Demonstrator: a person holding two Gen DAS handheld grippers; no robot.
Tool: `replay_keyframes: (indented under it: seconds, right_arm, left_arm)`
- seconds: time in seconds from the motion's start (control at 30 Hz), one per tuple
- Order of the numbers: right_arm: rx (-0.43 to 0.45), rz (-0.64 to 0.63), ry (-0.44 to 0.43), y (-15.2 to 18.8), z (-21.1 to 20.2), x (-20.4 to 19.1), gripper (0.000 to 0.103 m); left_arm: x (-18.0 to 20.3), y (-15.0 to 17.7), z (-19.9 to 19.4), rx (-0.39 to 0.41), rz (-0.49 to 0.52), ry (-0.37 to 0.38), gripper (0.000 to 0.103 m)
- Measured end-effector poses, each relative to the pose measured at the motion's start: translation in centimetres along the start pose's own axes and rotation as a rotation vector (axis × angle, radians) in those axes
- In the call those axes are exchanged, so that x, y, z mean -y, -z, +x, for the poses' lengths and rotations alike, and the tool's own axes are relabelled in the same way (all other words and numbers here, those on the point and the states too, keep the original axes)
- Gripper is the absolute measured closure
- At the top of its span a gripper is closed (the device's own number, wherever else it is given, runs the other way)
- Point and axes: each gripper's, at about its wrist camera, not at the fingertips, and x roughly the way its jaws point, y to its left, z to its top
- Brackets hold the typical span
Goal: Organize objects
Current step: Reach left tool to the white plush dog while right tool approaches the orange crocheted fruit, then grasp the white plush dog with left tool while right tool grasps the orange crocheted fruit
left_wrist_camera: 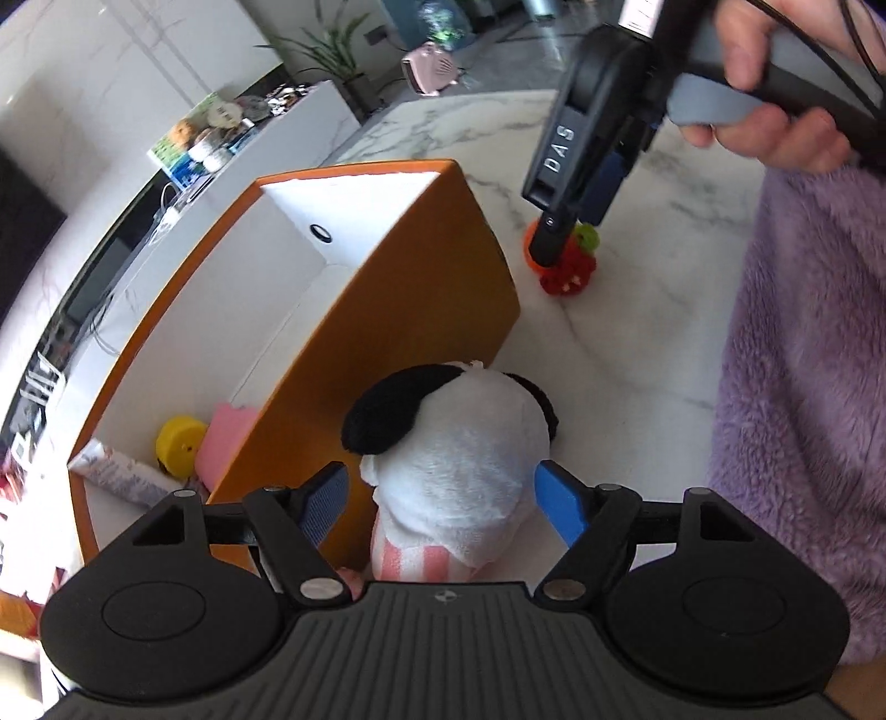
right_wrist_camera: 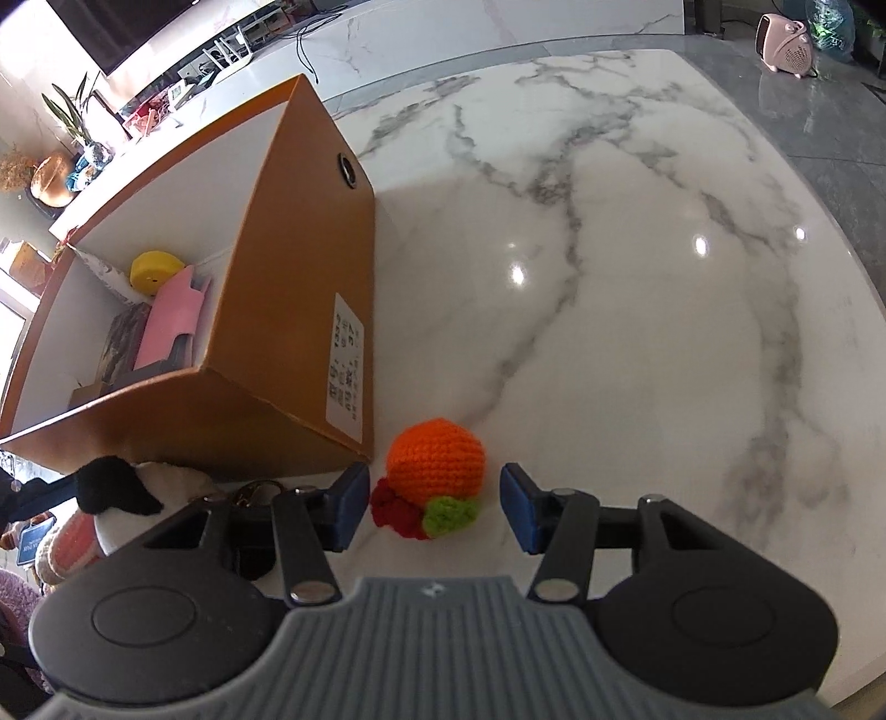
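A white plush dog (left_wrist_camera: 465,443) with black ears and a pink-striped outfit stands against the orange box (left_wrist_camera: 432,310). My left gripper (left_wrist_camera: 443,493) is open, its blue pads either side of the dog's body and not pressing it. The dog also shows at the lower left of the right wrist view, plush dog (right_wrist_camera: 166,482). A crocheted toy (right_wrist_camera: 434,459), orange with red and green parts, lies on the marble table (right_wrist_camera: 609,277) by the box's corner. My right gripper (right_wrist_camera: 434,493) is open around it, pads apart from it. The left wrist view shows the right gripper (left_wrist_camera: 570,238) pointing down over the crocheted toy (left_wrist_camera: 570,271).
The orange box (right_wrist_camera: 288,277) is white inside and holds a yellow round item (right_wrist_camera: 152,271), a pink piece (right_wrist_camera: 171,321) and a patterned item (right_wrist_camera: 119,343). A purple fleece sleeve (left_wrist_camera: 803,387) fills the right side. A pink heater (right_wrist_camera: 789,44) stands on the floor beyond the table edge.
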Motion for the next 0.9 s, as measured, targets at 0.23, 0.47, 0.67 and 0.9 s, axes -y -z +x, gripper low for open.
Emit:
replay_keyframes:
  seconds: [0.23, 0.47, 0.67, 0.9]
  right_arm:
    - [0.005, -0.023, 0.01, 0.3, 0.6, -0.3, 0.049]
    - [-0.024, -0.048, -0.009, 0.4, 1.4, -0.6, 0.049]
    - [-0.031, -0.037, -0.007, 0.5, 1.7, -0.2, 0.073]
    - [0.02, -0.07, 0.013, 0.9, 0.6, -0.6, 0.056]
  left_arm:
    - [0.6, -0.2, 1.8, -0.047, 0.048, 0.014, 0.016]
    - [0.5, -0.5, 2.6, -0.061, 0.022, 0.017, 0.016]
    - [0.2, -0.5, 2.4, -0.059, -0.03, 0.012, 0.022]
    - [-0.9, -0.4, 1.7, -0.074, -0.184, 0.045, 0.026]
